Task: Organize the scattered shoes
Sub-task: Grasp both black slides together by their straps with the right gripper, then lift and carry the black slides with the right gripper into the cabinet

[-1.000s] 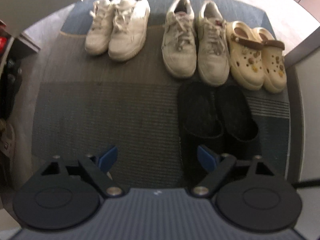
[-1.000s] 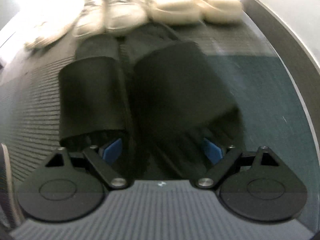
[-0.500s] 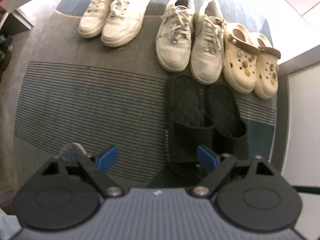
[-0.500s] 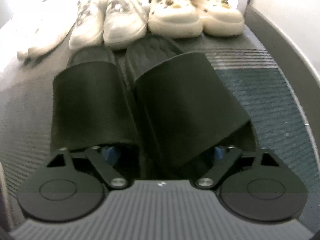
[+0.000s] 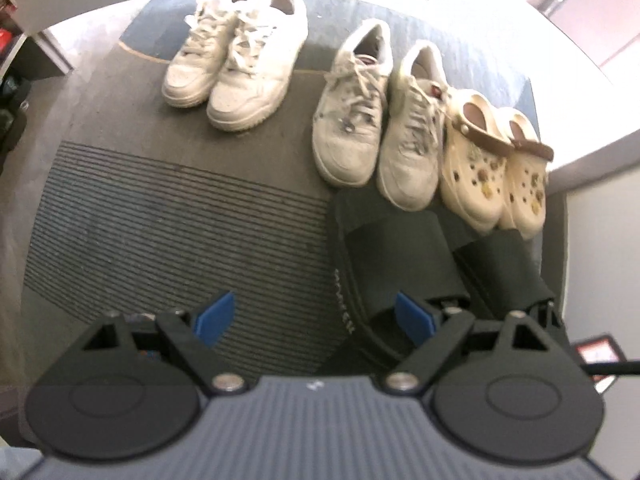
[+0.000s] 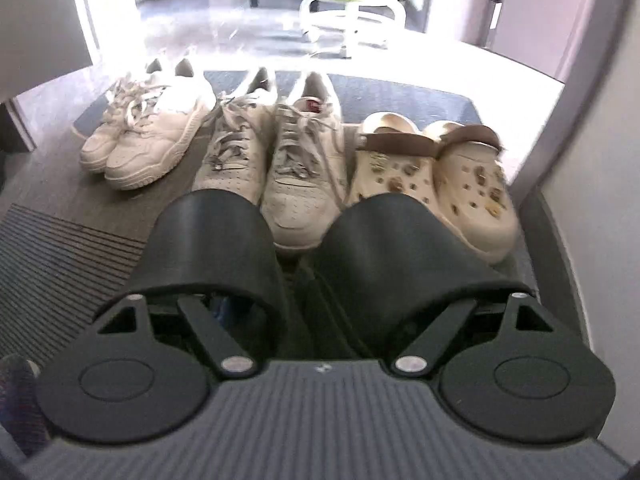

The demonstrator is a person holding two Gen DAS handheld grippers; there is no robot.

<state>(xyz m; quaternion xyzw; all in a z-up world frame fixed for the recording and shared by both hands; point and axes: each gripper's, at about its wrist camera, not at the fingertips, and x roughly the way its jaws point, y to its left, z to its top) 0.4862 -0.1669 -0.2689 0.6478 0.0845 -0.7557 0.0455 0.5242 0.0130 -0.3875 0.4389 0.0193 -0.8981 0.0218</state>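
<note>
Right tongs (image 6: 320, 306) pinch both slides (image 6: 216, 240); left tongs (image 5: 314, 316) gape empty. Squeeze firmly, then land them level just before clogs (image 6: 440, 184).

The left tongs (image 5: 314, 318) have a grey ribbed body, two round black discs, black arms with shiny silver screws and blue pads (image 5: 214, 316). The right tongs (image 6: 320, 312) look the same; their pads are mostly hidden.
</note>
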